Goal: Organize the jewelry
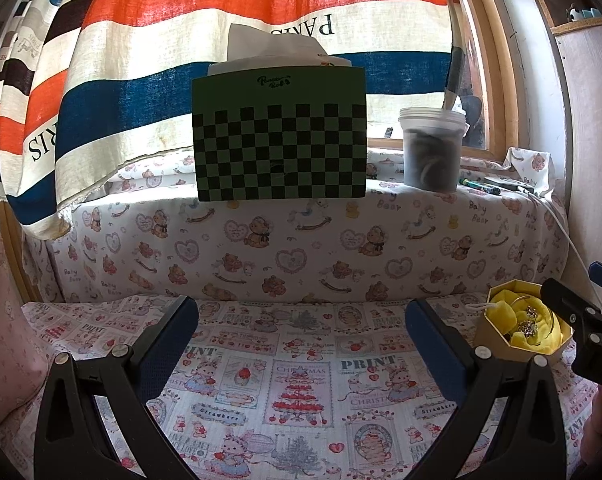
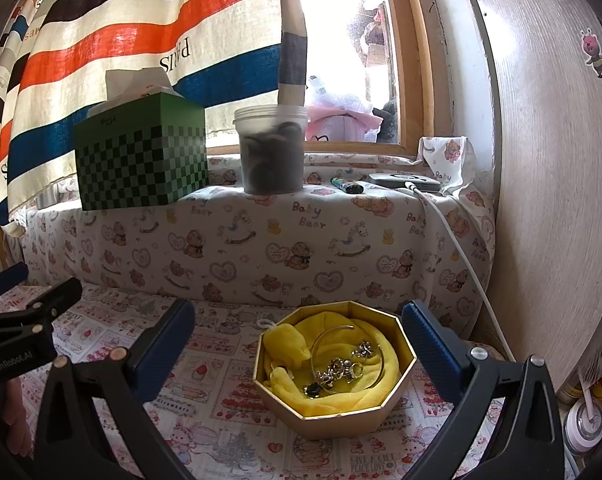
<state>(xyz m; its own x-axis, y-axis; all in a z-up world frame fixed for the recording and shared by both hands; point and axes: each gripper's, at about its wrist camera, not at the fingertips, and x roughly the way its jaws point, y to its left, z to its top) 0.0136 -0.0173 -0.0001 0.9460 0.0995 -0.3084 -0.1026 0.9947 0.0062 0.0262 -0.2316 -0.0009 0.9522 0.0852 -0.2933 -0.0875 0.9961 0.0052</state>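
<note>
We hold both tongs, left tongs [image 1: 301, 336] and right tongs [image 2: 299, 336], wide open and empty; the gold octagonal cardboard box [image 2: 335, 364] of tangled silver jewelry [image 2: 341, 368] sits between the right ones; pinching carelessly risks dragging chains together.

The plastic tub's [image 2: 271, 148] dark contents are too blurred to identify.

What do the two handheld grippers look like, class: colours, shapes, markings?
Left gripper and right gripper match: black plastic frames with triangular cut-outs, round silver and brass screw heads, and flat fingers faced with textured blue pads. White "GenRobot.AI" lettering marks the left gripper's body.
</note>
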